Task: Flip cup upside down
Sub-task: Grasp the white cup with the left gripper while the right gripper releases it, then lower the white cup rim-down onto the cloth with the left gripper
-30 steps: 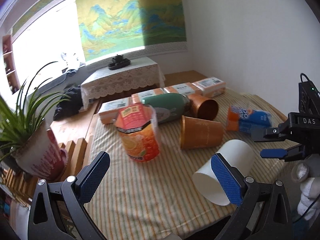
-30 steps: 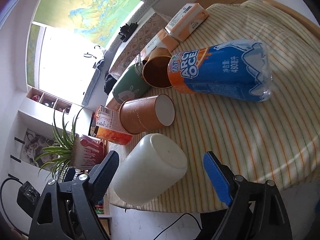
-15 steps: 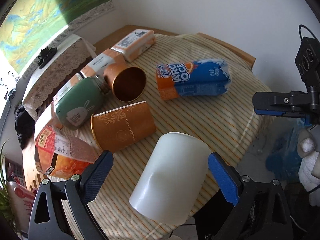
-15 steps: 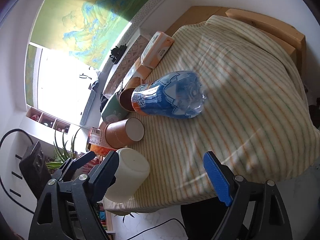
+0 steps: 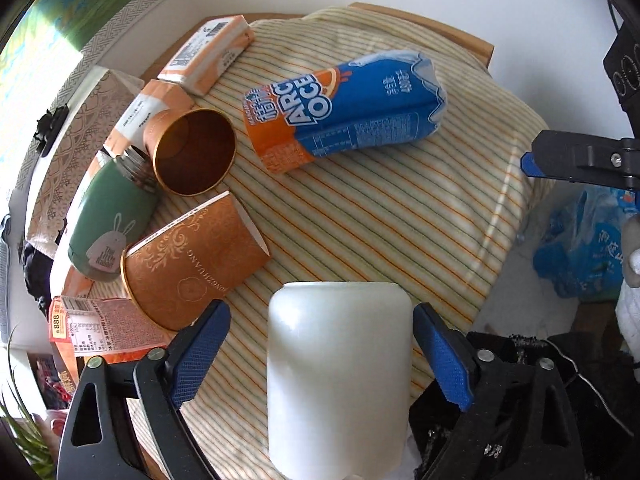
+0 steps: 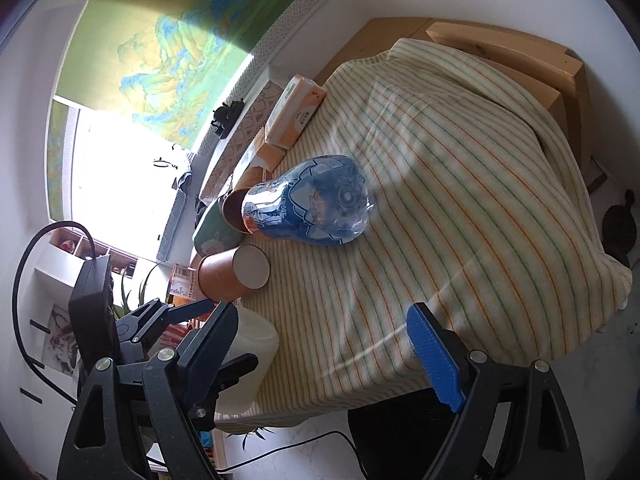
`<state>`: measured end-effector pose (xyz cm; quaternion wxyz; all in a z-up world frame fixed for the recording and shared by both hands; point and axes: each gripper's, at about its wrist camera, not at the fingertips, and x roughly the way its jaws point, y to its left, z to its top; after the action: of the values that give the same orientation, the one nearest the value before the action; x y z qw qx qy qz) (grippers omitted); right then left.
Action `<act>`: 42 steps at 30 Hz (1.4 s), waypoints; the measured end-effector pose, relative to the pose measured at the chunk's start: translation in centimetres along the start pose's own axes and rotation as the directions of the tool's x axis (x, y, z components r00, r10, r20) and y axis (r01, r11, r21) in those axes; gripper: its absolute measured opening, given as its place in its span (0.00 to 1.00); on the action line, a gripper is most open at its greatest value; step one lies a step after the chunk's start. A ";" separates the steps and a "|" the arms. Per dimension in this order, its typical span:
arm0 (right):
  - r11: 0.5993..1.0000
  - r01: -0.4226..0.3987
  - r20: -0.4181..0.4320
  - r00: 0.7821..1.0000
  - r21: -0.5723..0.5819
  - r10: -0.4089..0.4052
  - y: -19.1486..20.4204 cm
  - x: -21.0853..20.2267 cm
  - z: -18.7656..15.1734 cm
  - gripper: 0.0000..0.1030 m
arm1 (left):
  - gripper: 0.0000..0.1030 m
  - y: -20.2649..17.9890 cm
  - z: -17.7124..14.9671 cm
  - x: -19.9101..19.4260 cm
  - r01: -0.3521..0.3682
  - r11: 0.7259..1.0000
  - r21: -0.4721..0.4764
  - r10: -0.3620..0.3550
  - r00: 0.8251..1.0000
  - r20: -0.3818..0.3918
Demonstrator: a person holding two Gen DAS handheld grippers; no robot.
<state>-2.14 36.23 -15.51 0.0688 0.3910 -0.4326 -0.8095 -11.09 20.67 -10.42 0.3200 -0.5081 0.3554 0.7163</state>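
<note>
The left gripper (image 5: 320, 356) stands wide open around the white cup (image 5: 340, 376), its blue pads just clear of the cup's sides; the cup lies at the near edge of the striped tablecloth (image 5: 380, 216), closed base pointing away; the right gripper (image 6: 324, 344) hangs open on nothing; beyond lie a brown paper cup (image 5: 188, 264) and blue bottle (image 5: 344, 108).

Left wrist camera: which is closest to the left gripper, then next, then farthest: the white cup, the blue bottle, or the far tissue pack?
1. white cup, between the left gripper fingers.
2. blue bottle, mid-table, lying down.
3. tissue pack, far edge, upper left.
</note>
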 end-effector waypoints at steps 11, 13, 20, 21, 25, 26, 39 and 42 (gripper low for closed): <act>1.000 0.014 0.009 1.000 -0.012 -0.014 0.0 -0.3 -0.1 0.81 | 0.75 2.0 -1.1 0.2 0.035 0.993 -0.113 -0.030 0.998 0.047; 1.000 0.018 0.012 1.000 -0.023 -0.017 0.2 -0.3 -0.2 0.81 | 0.75 2.8 -1.7 -0.3 0.036 0.987 -0.155 -0.021 0.995 0.095; 0.997 0.028 0.012 1.000 -0.072 -0.027 1.7 0.0 -0.5 0.81 | 0.75 4.6 -5.1 -3.4 0.006 0.954 -0.299 0.085 0.953 0.290; 0.996 0.031 0.014 0.999 -0.086 -0.030 2.0 0.0 -0.6 0.81 | 0.75 4.8 -5.6 -3.6 0.020 0.945 -0.326 0.090 0.944 0.317; 0.990 0.048 0.027 0.999 -0.131 -0.045 3.2 0.2 -0.9 0.81 | 0.75 5.3 -7.4 -4.2 0.004 0.915 -0.402 0.172 0.900 0.400; 0.988 0.051 0.029 0.998 -0.143 -0.048 3.5 0.2 -1.0 0.81 | 0.75 5.5 -7.5 -4.1 0.000 0.907 -0.422 0.192 0.891 0.411; 0.971 0.083 0.052 0.996 -0.225 -0.073 5.4 0.9 -2.0 0.81 | 0.75 5.0 -9.9 -4.5 0.015 0.853 -0.521 0.320 0.774 0.546; 0.969 0.088 0.053 0.996 -0.229 -0.078 5.5 1.1 -2.1 0.81 | 0.75 4.7 -10.1 -4.5 0.009 0.851 -0.525 0.338 0.756 0.561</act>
<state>-2.65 30.97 -12.62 0.0704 0.3801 -0.3201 -0.8649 -8.63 9.28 -7.57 0.2123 -0.2659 0.0746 0.9374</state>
